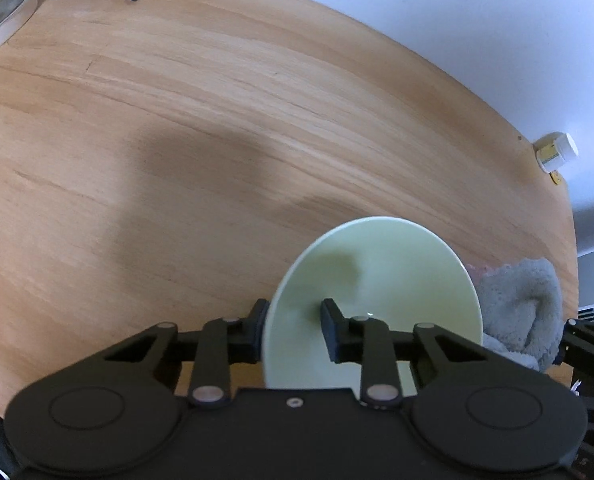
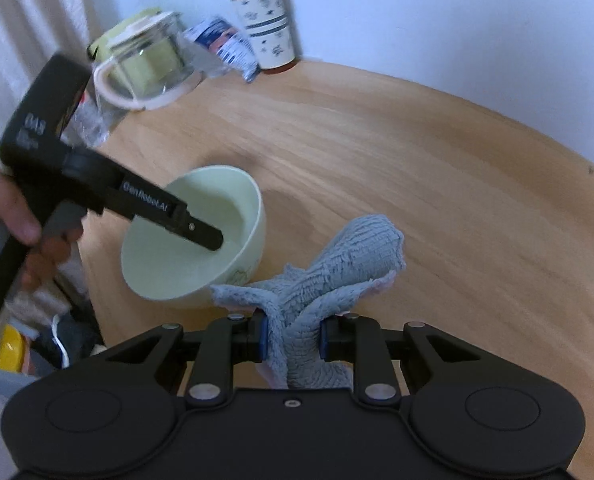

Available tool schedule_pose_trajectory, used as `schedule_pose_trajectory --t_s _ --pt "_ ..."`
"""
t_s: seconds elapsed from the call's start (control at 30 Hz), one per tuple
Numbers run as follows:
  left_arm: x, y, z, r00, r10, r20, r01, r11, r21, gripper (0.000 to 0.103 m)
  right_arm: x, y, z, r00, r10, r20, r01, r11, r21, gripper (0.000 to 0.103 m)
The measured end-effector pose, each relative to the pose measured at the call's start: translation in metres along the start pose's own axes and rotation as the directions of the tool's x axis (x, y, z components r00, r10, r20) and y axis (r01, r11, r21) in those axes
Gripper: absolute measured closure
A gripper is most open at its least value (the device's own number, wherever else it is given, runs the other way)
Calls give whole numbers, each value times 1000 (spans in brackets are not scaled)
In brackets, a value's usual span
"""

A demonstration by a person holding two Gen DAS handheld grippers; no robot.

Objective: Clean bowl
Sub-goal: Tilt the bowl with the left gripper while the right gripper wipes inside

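The left gripper (image 1: 293, 330) pinches the near wall of the pale green bowl (image 1: 377, 280), 1 finger outside the rim and 1 inside the hollow; the rim edge itself is lost behind the black finger links. From the right wrist view the same tool (image 2: 201, 236) reaches in from 9 o'clock, its tip dipped into the bowl (image 2: 201, 240), and only 1 finger shows there. The bowl tilts, its mouth turned toward the left camera, and its underside is hidden, so whether it touches the wooden table (image 1: 177, 120) cannot be told.

The right gripper (image 2: 291, 338) is pressed onto a grey cloth (image 2: 337, 264), bunched between the 2 fingers, its free end standing up at 12 o'clock. The cloth lies just beside the bowl, at 3 o'clock of it in the left view (image 1: 521, 308), partly covered by the rim.

Farther out, motion blur smears a red-capped cup (image 2: 267, 24), a crumpled packet (image 2: 225, 46) and a clear jug (image 2: 145, 68) near the wall at 11 o'clock. A small white-capped bottle (image 1: 557, 156) sits at the table's edge at 2 o'clock, its label unreadable.
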State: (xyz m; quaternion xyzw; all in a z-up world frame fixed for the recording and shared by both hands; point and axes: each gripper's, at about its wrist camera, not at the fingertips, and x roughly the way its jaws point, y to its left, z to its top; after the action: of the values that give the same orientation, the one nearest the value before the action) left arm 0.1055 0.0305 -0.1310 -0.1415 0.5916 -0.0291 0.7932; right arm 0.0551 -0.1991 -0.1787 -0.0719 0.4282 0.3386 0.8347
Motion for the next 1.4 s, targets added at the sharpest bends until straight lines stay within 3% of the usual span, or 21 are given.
schedule_pose_trajectory --t_s 0.17,0.47,0.6,0.7,0.83,0.9,0.93,1.07,1.17,1.3,1.37,1.4 --pt "-8 3 -4 998 -52 42 52 999 -12 93 -2 -7 1 1000 -3 5 2 1000 17 77" --pt "-15 5 -9 992 -92 88 97 994 -50 94 -4 -17 -7 1000 5 7 -6 990 138 77" --pt "-18 20 -10 974 -195 112 207 973 -107 93 -10 -22 -8 1000 -9 16 5 976 216 77" --pt "-18 32 -12 952 -283 118 299 942 -153 93 -18 -29 -9 1000 1 28 -10 952 307 78" --pt "-21 42 -12 916 -378 131 396 905 -158 93 -42 -46 -7 992 -17 125 -47 870 490 79" --pt "-20 45 -9 910 -397 121 412 897 -158 93 -51 -51 -3 983 -10 184 -97 821 562 79" --pt "-18 47 -7 904 -410 120 425 891 -158 93 -53 -52 0 981 -3 196 -110 816 568 80" --pt "-14 56 -2 885 -449 127 466 866 -184 92 -52 -44 16 977 32 211 -146 821 552 80" --pt "-14 67 1 861 -486 150 508 829 -232 92 -45 -30 21 982 58 180 -145 839 525 81" --pt "-15 77 5 849 -505 159 529 812 -246 92 -42 -18 14 983 82 165 -154 859 489 81" --pt "-14 78 9 842 -517 154 539 808 -240 92 -40 -11 14 986 92 141 -145 888 435 81" --pt "-14 76 10 843 -517 148 538 814 -220 93 -38 4 16 992 73 106 -104 939 329 82"
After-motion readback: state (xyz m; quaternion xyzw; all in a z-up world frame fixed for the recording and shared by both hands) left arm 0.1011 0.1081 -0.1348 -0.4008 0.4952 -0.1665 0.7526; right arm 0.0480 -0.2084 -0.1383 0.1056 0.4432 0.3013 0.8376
